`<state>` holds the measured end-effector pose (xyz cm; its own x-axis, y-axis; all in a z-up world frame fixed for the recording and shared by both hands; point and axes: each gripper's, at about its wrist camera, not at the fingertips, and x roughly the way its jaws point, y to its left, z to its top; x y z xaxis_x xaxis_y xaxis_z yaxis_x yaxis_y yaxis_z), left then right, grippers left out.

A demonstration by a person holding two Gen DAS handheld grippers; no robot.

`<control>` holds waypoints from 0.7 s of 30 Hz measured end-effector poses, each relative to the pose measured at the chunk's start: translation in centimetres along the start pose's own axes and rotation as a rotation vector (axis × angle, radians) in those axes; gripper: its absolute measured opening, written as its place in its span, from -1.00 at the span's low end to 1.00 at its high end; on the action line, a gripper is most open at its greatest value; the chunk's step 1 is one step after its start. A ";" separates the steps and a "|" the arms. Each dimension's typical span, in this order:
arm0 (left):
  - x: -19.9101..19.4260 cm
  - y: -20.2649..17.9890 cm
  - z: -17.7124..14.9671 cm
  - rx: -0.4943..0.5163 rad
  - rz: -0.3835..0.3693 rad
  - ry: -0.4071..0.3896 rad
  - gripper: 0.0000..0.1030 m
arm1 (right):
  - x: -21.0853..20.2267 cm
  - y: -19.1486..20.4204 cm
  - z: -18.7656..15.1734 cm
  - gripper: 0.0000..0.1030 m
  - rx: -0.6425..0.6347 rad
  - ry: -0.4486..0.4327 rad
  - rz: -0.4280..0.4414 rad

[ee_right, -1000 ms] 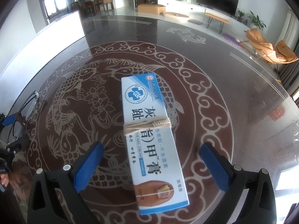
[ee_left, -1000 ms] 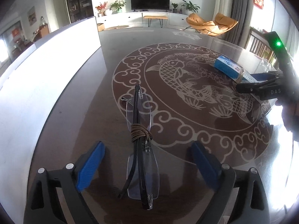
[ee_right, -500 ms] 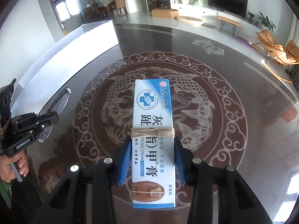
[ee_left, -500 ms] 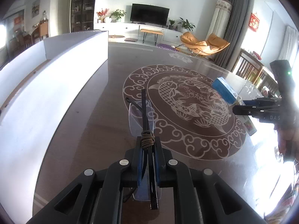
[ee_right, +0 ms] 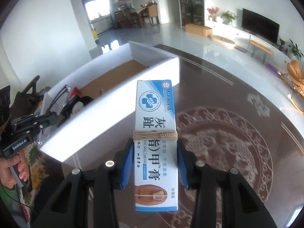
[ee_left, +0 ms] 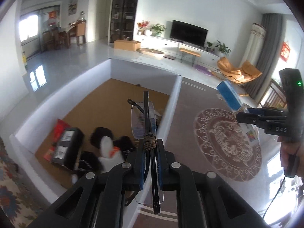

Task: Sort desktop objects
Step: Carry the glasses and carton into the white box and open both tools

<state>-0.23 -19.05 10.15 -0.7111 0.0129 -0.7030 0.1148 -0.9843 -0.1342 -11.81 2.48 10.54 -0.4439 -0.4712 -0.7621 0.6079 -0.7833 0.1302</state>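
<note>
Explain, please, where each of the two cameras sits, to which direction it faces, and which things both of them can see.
Left wrist: sits behind the left gripper, looks down over folded glasses clamped there, into the white box; the right gripper shows at the right edge.
Right wrist: sits behind the right gripper, shut on the nail cream box, facing the patterned table; the left gripper and a hand show at left.
Shared: white box, glasses, cream box, table, television.

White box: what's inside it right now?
In the white box: a plush toy, a black pack on a red packet. The held glasses and left fingers cover the rest.
</note>
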 end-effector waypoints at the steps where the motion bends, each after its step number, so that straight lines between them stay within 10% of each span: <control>1: 0.3 1.8 0.7 -0.024 0.028 0.012 -0.80 | 0.8 2.0 1.7 -0.17 -0.019 -0.012 0.022; 7: 3.3 8.0 1.5 -0.104 0.139 0.106 -0.80 | 8.1 13.5 9.2 -0.17 -0.116 -0.008 0.153; 13: 6.8 10.2 -0.1 -0.200 0.193 0.216 -0.70 | 18.0 18.5 8.7 -0.15 -0.168 0.170 0.155; 16: 7.1 10.2 -1.2 -0.213 0.183 0.224 -0.20 | 21.2 17.9 7.3 0.08 -0.152 0.258 0.130; 18: 6.3 9.8 -1.6 -0.192 0.212 0.187 0.48 | 20.6 17.2 6.9 0.24 -0.156 0.232 0.127; 21: 4.5 9.0 -2.0 -0.186 0.263 0.093 0.52 | 18.1 16.3 7.2 0.49 -0.178 0.181 0.116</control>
<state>-1.01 -27.45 4.33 -0.5748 -0.2130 -0.7901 0.4170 -0.9070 -0.0589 -14.67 -21.75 3.40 -0.2494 -0.4607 -0.8518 0.7609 -0.6373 0.1219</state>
